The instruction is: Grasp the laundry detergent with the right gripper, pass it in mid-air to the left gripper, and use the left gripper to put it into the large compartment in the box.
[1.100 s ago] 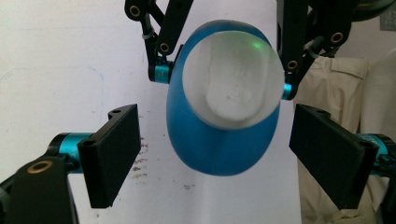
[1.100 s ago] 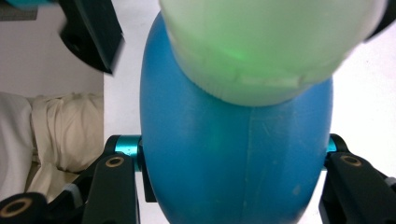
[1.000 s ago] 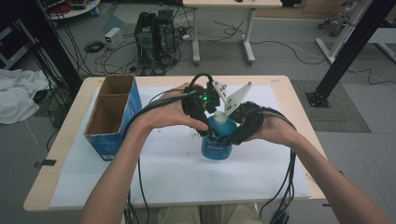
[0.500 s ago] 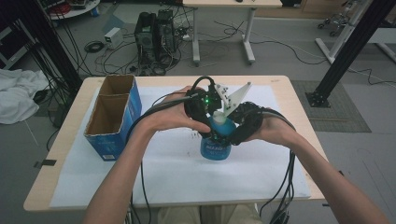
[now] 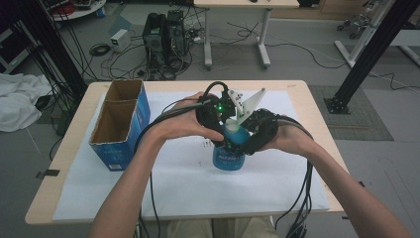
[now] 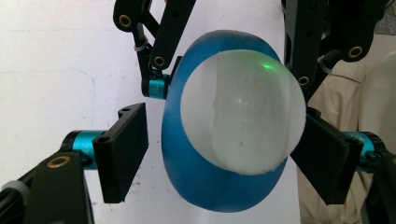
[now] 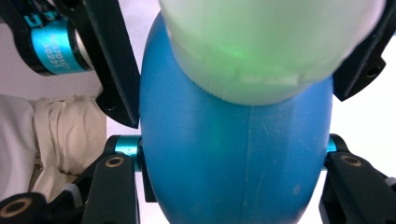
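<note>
A blue plastic bottle with a rounded translucent white cap (image 5: 229, 148) is standing upright on the white paper sheet (image 5: 188, 183) covering the light wooden table (image 5: 317, 106), near the table's middle; both hand-held grippers are meeting over its top.

The right gripper (image 5: 247, 141) is coming in from the bottle's right side, the person's right hand (image 5: 287, 139) wrapping around it; in the right gripper view its two black jaws are pressing against opposite sides of the blue body (image 7: 233, 154) just under the cap (image 7: 271, 42), so it is clamping the bottle.

The left gripper (image 5: 220, 130), carried in the left hand (image 5: 181, 126), is reaching in from the left with a green light glowing on it; in the left gripper view its jaws are standing apart on either side of the cap (image 6: 240, 112); the left pad (image 6: 121, 151) is sitting clear of the bottle with white paper showing between, while the right pad (image 6: 324, 158) is lying just beside or against the cap, which of the two I cannot tell; the claw is spread, gripping nothing.

An open-topped blue cardboard box with two compartments (image 5: 121, 124) is standing near the table's left edge, well apart from the bottle; black cables (image 5: 302, 198) are trailing from the grippers toward the person.
</note>
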`<state>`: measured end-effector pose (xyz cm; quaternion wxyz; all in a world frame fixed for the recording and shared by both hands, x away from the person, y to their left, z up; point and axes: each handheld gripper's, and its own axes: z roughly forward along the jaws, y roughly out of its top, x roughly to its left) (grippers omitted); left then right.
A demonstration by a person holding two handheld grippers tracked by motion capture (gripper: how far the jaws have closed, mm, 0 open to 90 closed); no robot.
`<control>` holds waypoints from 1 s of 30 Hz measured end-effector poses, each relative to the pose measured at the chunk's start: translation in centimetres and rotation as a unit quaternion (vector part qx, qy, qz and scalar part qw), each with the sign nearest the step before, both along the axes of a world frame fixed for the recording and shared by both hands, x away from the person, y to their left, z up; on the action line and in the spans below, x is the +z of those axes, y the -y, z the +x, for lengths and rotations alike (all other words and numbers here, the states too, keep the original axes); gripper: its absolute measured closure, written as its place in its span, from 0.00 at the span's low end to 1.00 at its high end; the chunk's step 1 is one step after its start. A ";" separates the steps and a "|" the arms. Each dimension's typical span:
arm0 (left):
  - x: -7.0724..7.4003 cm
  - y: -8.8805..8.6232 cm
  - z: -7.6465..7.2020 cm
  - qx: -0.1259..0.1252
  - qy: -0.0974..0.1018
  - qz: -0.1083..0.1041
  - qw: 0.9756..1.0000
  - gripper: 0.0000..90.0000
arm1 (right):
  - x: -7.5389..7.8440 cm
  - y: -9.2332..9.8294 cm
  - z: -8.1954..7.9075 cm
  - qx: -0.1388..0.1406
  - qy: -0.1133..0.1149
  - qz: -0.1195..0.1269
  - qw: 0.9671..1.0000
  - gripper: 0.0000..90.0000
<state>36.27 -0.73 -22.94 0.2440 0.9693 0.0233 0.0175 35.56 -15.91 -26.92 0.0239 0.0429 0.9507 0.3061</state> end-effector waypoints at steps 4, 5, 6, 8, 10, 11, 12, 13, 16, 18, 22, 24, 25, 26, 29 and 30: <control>0.0 0.0 0.0 -0.003 -0.001 0.000 1.000 0.26 | 0.0 0.0 -0.1 -0.002 -0.002 -0.002 1.000 0.49; -0.1 0.0 -0.1 -0.007 -0.003 0.000 1.000 0.27 | -0.1 -0.1 -0.1 -0.001 -0.003 -0.002 1.000 0.49; 0.1 -0.1 0.0 0.001 0.003 0.002 1.000 0.27 | -0.1 -0.1 -0.2 -0.001 -0.004 -0.003 1.000 0.49; -0.1 0.0 -0.1 -0.005 -0.004 -0.001 1.000 0.27 | -0.1 -0.1 -0.1 -0.002 -0.003 -0.003 1.000 0.49; -0.2 0.0 -0.1 -0.006 -0.004 0.000 1.000 0.27 | -0.2 -0.1 -0.1 0.001 -0.003 -0.002 1.000 0.49; -0.2 0.0 -0.1 -0.006 -0.004 0.001 1.000 0.27 | -0.2 -0.1 -0.2 0.001 -0.002 -0.002 1.000 0.49; -0.2 0.1 -0.1 -0.008 -0.004 0.000 1.000 0.27 | -0.2 -0.1 -0.2 0.001 -0.002 -0.003 1.000 0.49; -0.2 0.1 -0.1 -0.008 -0.004 0.000 1.000 0.28 | -0.2 -0.1 -0.2 0.001 -0.002 -0.003 1.000 0.49; -0.2 0.1 -0.1 -0.008 -0.003 0.000 1.000 0.29 | 0.0 0.0 0.0 0.000 -0.002 0.000 1.000 0.49; -0.2 0.1 -0.1 -0.007 -0.005 0.000 1.000 0.30 | -0.2 -0.2 -0.2 0.001 -0.002 -0.004 1.000 0.49; -0.4 0.2 -0.4 0.000 -0.015 -0.016 1.000 0.31 | -0.2 -0.2 -0.2 0.001 -0.002 -0.003 1.000 0.49; -0.2 0.1 -0.1 -0.007 -0.005 0.000 1.000 0.32 | -0.4 -0.2 -0.2 -0.001 -0.006 -0.002 1.000 0.49; -0.2 0.1 -0.1 -0.007 -0.005 0.000 1.000 0.33 | -0.1 -0.1 -0.2 0.000 -0.004 -0.003 1.000 0.49; -0.4 0.2 -0.4 0.003 -0.016 -0.016 1.000 0.33 | -0.1 -0.1 -0.2 0.000 -0.004 -0.003 1.000 0.49; -0.6 0.3 -0.7 0.018 -0.025 -0.032 0.999 0.36 | -0.4 -0.1 -0.2 0.000 -0.004 -0.001 1.000 0.49; -0.4 0.2 -0.3 -0.018 -0.004 -0.004 1.000 0.37 | -0.3 -0.2 -0.2 0.003 -0.001 -0.002 1.000 0.49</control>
